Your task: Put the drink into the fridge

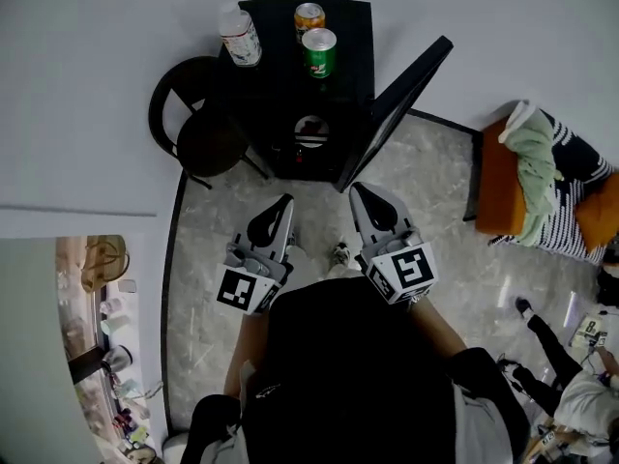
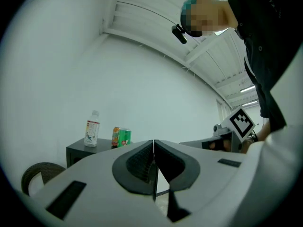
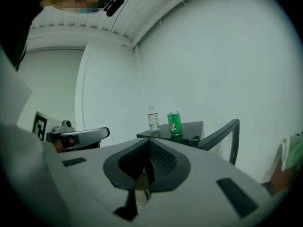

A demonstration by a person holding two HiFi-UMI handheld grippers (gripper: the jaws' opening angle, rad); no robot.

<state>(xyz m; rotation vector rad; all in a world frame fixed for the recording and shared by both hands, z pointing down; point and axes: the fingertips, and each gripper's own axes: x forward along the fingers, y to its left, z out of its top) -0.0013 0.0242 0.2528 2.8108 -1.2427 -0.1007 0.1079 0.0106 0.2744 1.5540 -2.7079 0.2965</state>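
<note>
Head view looks down on a small black fridge (image 1: 346,29) at twelve o'clock, set against the white wall with its door (image 1: 401,104) swung open toward two o'clock. Three drinks stand on the fridge top. A clear bottle (image 1: 239,35) with a white label is at the eleven o'clock corner. An orange can (image 1: 309,14) is at the back, and a green can (image 1: 319,51) stands just in front of it, very close. Inside the open fridge a pale round shape (image 1: 311,129) shows, too small to tell what it is. A round black chair (image 1: 198,129) stands just beside the fridge at ten o'clock. An orange seat (image 1: 498,187) with a green cloth (image 1: 537,158) on it sits at three o'clock.

The left gripper (image 1: 280,209) and the right gripper (image 1: 363,196) are held side by side over the marbled floor (image 1: 208,259), near the centre of the view. Both point toward the fridge and are well apart from the drinks. In the left gripper view the jaws are clenched tip to tip with nothing between them. The right gripper view shows the same, jaws pressed together and empty, aimed at the bottle and green can on the fridge top
</note>
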